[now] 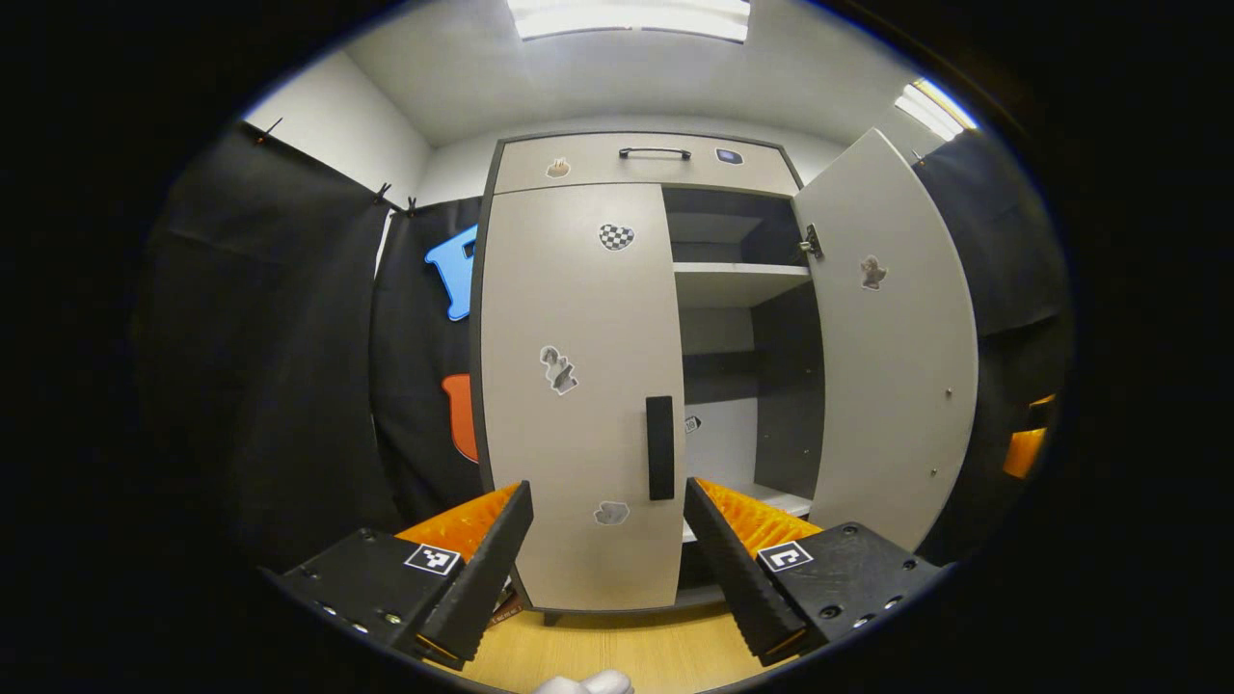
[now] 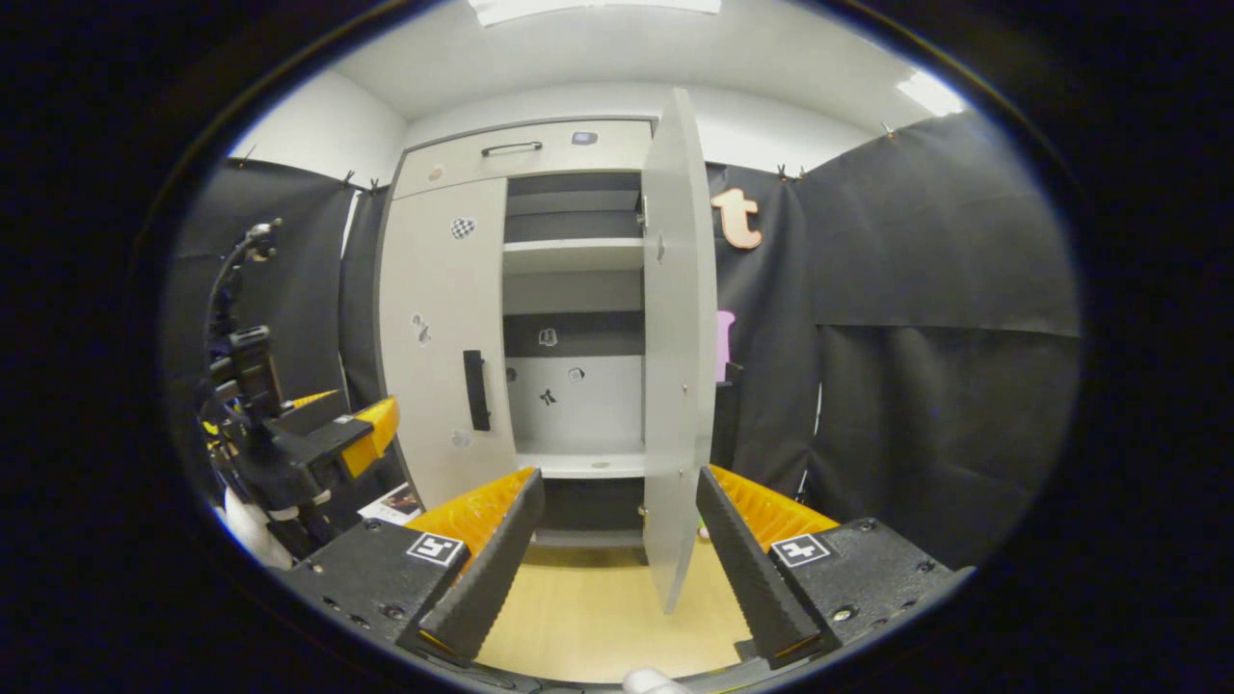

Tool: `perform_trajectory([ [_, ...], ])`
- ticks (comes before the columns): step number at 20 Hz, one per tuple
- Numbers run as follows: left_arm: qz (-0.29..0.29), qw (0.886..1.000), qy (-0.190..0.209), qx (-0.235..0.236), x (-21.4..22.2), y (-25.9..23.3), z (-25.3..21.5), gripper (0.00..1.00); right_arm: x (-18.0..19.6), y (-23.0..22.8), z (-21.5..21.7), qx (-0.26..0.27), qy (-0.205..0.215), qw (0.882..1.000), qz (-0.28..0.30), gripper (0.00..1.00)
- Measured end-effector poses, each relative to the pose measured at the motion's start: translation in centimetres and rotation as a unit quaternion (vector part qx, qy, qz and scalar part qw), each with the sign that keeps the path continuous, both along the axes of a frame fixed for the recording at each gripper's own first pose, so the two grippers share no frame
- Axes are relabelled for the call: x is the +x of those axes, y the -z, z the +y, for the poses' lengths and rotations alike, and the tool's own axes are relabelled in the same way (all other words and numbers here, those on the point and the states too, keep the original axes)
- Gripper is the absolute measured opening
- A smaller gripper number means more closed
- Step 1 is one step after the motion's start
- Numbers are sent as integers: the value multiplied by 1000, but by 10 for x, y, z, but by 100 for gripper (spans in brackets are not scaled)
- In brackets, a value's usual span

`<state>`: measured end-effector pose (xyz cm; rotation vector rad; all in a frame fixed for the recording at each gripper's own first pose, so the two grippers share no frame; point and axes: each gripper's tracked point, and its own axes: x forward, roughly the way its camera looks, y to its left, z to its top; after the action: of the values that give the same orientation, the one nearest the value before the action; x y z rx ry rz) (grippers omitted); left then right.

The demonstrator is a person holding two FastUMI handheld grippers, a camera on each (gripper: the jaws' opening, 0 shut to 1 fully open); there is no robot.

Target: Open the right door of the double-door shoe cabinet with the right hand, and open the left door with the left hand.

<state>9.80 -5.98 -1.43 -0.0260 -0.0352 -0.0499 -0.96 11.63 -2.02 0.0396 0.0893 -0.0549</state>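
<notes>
Shoe cabinet (image 1: 578, 159): stands on the wood floor (image 1: 636, 646) against the booth wall; top drawer shut.
Right door (image 2: 675, 337): swung wide, edge-on between the right gripper's fingers in the right gripper view; not touched.
Left door (image 1: 578, 386): shut; dark vertical handle (image 1: 659, 447) near its inner edge.
Left gripper (image 1: 607, 549): tongs wide, empty, aimed at the lower half of the left door, apart from it.
Right gripper (image 2: 617, 540): tongs wide, empty.
Remaining step, by judgement: left door.
Risks: fingers closing beside the handle and slipping off; a pull out of line with the hinge arc could rock the cabinet; right gripper may knock the open door.
</notes>
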Motion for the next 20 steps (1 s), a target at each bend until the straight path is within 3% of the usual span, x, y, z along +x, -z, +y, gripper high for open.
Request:
perform_trajectory([
  [7, 14, 999, 26, -14, 80, 13, -46, 96, -10, 0, 2, 1, 17, 1000, 12, 100],
  [14, 30, 999, 25, -19, 159, 33, -66, 96, 0, -1, -14, -6, 51, 998, 22, 100],
  [20, 52, 998, 14, -31, 190, 47, -64, 95, 16, 2, -12, -3, 45, 998, 33, 100],
])
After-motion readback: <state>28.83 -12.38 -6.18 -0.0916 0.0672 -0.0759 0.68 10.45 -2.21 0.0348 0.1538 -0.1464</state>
